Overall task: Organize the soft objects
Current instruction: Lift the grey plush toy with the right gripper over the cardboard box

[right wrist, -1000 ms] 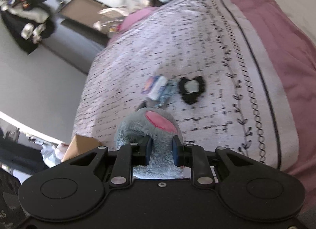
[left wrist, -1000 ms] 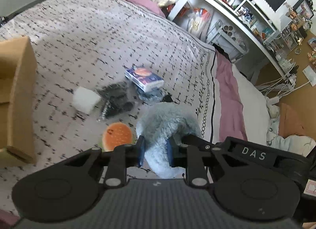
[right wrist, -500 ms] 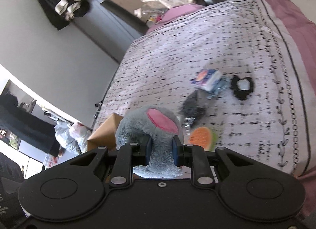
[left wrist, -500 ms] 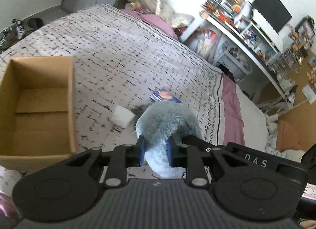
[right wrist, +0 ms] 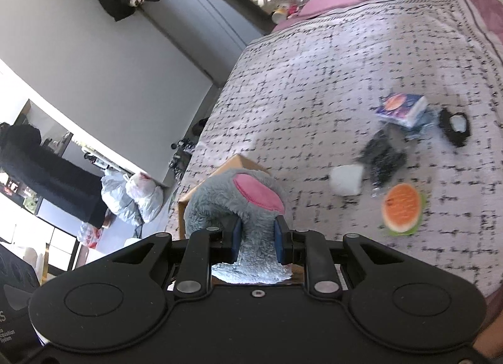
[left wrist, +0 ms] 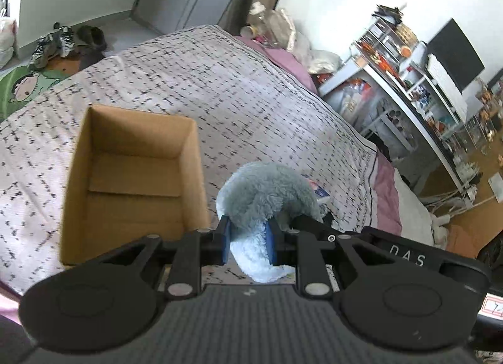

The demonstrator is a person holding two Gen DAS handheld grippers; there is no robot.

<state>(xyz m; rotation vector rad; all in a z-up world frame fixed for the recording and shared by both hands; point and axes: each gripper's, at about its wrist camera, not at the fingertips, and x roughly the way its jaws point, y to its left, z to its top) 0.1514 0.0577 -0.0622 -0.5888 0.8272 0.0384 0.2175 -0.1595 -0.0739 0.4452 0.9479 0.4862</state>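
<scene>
Bed point(left wrist: 251, 87) | one cardboard box point(left wrist: 132, 181) | two hand-held grippers — left point(left wrist: 248, 243), right point(right wrist: 255, 239) — both clamped on one grey plush point(left wrist: 267, 194)

The plush toy point(left wrist: 267, 194) is grey-blue and fluffy, paler at its lower part, and its ear point(right wrist: 256, 189) has a pink inner patch. The cardboard box point(left wrist: 132, 172) is plain light brown. The bedspread point(left wrist: 251, 96) is pale lilac-white with a grid of short black dashes and a dark line along its edge. On it lie an orange round cushion point(right wrist: 402, 206) with a green rim, a white cube point(right wrist: 347, 180), a black bundle point(right wrist: 383, 156) and a blue and white packet point(right wrist: 404, 107) with an orange spot. Both claws are black with blue pads point(left wrist: 225, 238).
</scene>
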